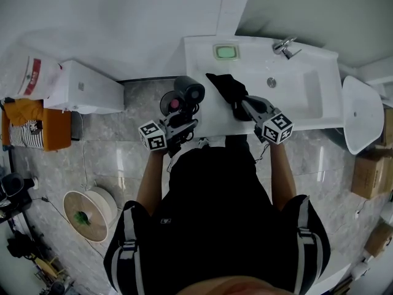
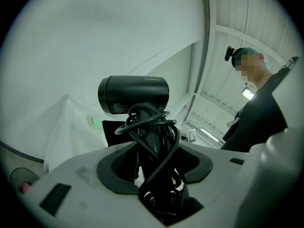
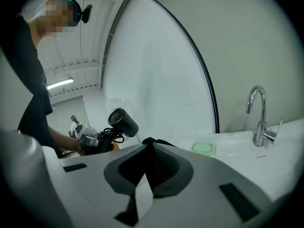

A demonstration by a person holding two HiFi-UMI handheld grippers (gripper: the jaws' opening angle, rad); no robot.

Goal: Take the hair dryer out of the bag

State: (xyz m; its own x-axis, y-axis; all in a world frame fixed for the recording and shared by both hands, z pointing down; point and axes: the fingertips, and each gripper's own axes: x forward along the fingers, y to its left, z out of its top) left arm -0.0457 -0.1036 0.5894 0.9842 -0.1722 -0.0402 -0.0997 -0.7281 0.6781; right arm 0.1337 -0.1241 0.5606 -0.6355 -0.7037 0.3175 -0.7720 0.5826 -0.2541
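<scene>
L gripper [image 2: 154,170] has its jaws wide, clamped on the handle of the hair dryer [image 2: 133,94], w/ the cord [image 2: 156,127] wound in loose loops under the pads. R gripper [image 3: 147,170] is pinched shut on black fabric of the bag [image 1: 226,88], which lies on the sink counter [image 1: 202,54]. Risk, imo: pads bite cord rather than handle, so the top-heavy dryer could twist, slip & drop at the counter's left edge. The dryer is matte black w/ a short barrel, fully out of the bag and held up just left of it.
</scene>
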